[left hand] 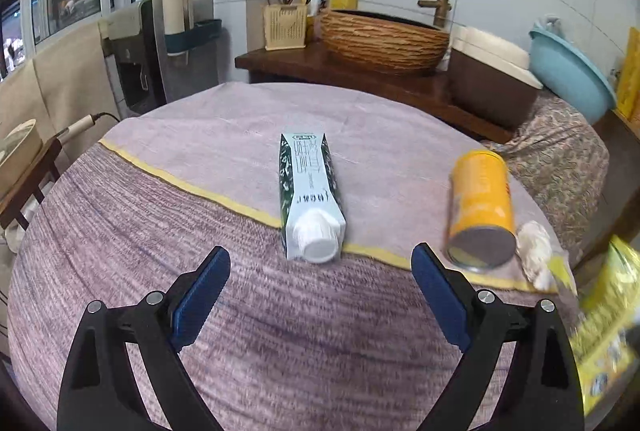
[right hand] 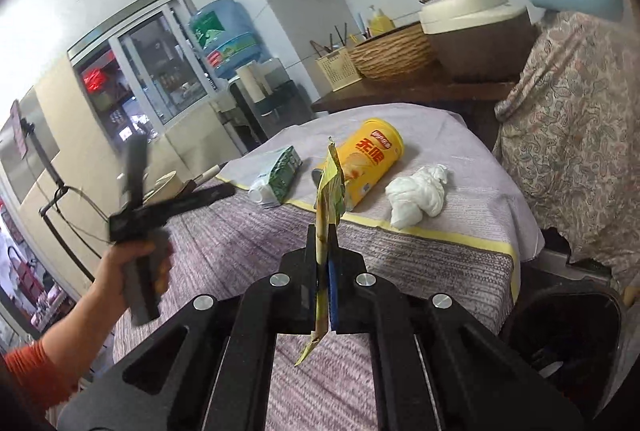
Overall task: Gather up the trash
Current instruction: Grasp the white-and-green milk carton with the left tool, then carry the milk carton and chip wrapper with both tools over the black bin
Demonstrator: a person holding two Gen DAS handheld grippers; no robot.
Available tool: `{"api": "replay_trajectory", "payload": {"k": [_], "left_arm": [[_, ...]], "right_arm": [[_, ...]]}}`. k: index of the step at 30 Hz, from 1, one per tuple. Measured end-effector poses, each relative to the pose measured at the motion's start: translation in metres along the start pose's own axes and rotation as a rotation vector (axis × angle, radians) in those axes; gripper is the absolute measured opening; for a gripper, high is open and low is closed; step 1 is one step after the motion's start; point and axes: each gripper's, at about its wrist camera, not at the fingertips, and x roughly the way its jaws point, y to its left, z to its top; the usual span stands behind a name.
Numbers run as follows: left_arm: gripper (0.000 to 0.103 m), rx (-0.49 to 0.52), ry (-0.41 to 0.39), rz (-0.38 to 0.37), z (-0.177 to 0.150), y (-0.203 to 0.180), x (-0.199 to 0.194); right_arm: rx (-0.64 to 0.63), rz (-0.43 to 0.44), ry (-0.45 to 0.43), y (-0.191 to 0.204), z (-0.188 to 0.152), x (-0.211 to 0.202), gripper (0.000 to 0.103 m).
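A green-and-white milk carton [left hand: 310,199] lies on its side on the cloth-covered table [left hand: 200,311], cap toward me. My left gripper [left hand: 320,283] hovers open just short of it, nothing between its blue pads [left hand: 202,295]. A yellow chip can [left hand: 480,207] lies to the right, a crumpled white tissue [left hand: 534,251] beside it. My right gripper [right hand: 323,235] is shut on a yellow-green snack wrapper [right hand: 330,191], held edge-up above the table. Beyond it lie the chip can [right hand: 368,159], the carton [right hand: 278,173] and the tissue [right hand: 418,197]. A blurred wrapper [left hand: 604,331] shows at the left view's right edge.
A dark bin [right hand: 560,335] stands beside the table at lower right. A hand [right hand: 136,263] with an orange sleeve holds the left gripper at left. Behind the table are a wooden counter [left hand: 360,67] with a woven basin [left hand: 380,39], a water dispenser [left hand: 160,43] and a blue tub [left hand: 568,67].
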Motion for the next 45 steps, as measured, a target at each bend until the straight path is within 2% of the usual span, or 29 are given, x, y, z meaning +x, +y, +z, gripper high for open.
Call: {"api": "replay_trajectory", "payload": {"k": [10, 16, 18, 24, 30, 33, 38, 45], "left_arm": [[0.087, 0.043, 0.106, 0.129, 0.029, -0.010, 0.063], [0.065, 0.015, 0.165, 0.147, 0.027, -0.004, 0.086], [0.052, 0.006, 0.178, 0.132, 0.026, -0.002, 0.089], [0.051, 0.001, 0.157, 0.132, 0.018, -0.003, 0.084], [0.051, -0.039, 0.119, 0.077, 0.004, 0.008, 0.066], [0.051, -0.024, 0.077, 0.065, -0.007, 0.012, 0.047], [0.051, -0.024, 0.002, -0.015, -0.031, 0.020, 0.001], [0.051, 0.028, -0.132, -0.080, -0.071, 0.012, -0.074]], "right_arm": [[-0.020, 0.035, -0.018, 0.015, -0.019, -0.031, 0.005], [-0.048, 0.004, -0.041, 0.021, -0.027, -0.046, 0.005], [-0.059, -0.001, -0.042, 0.023, -0.030, -0.049, 0.005], [-0.072, 0.000, -0.051, 0.032, -0.043, -0.058, 0.005], [-0.059, 0.012, -0.044, 0.033, -0.053, -0.061, 0.005], [-0.044, 0.016, -0.051, 0.030, -0.056, -0.064, 0.005], [-0.047, 0.000, -0.058, 0.032, -0.062, -0.065, 0.005], [-0.028, 0.001, -0.063, 0.032, -0.072, -0.065, 0.005]]}}
